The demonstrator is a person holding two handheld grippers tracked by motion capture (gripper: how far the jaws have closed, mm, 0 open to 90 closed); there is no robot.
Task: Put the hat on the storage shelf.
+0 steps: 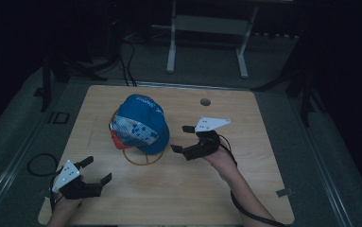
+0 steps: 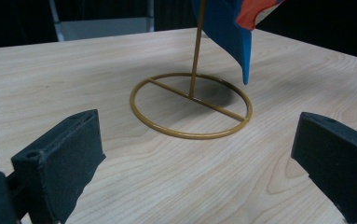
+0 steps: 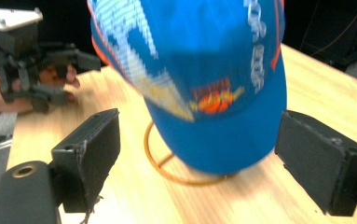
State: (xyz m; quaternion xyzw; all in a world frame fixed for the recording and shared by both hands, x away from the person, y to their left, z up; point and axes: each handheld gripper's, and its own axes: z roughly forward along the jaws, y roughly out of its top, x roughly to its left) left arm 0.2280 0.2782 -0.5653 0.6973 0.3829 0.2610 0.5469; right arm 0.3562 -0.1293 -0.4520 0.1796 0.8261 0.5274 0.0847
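A blue cap [image 1: 141,125] with orange trim and white print sits on a gold wire stand [image 1: 143,161] at the middle of the wooden table [image 1: 245,189]. My right gripper [image 1: 181,138] hovers just right of the cap, jaws open and pointed at it. In the right gripper view the cap [image 3: 213,70] hangs between and beyond the open jaws, untouched, with the stand's ring [image 3: 167,170] below. My left gripper [image 1: 97,170] rests near the front left corner, open and empty. Its view shows the stand's ring [image 2: 190,135] and the cap's lower edge [image 2: 232,32].
A round hole [image 1: 205,101] sits in the table's far right part. A white metal frame [image 1: 207,28] stands on the floor behind the table. A black cable loop [image 1: 41,163] lies off the left edge. The left gripper [image 3: 66,77] shows far left in the right gripper view.
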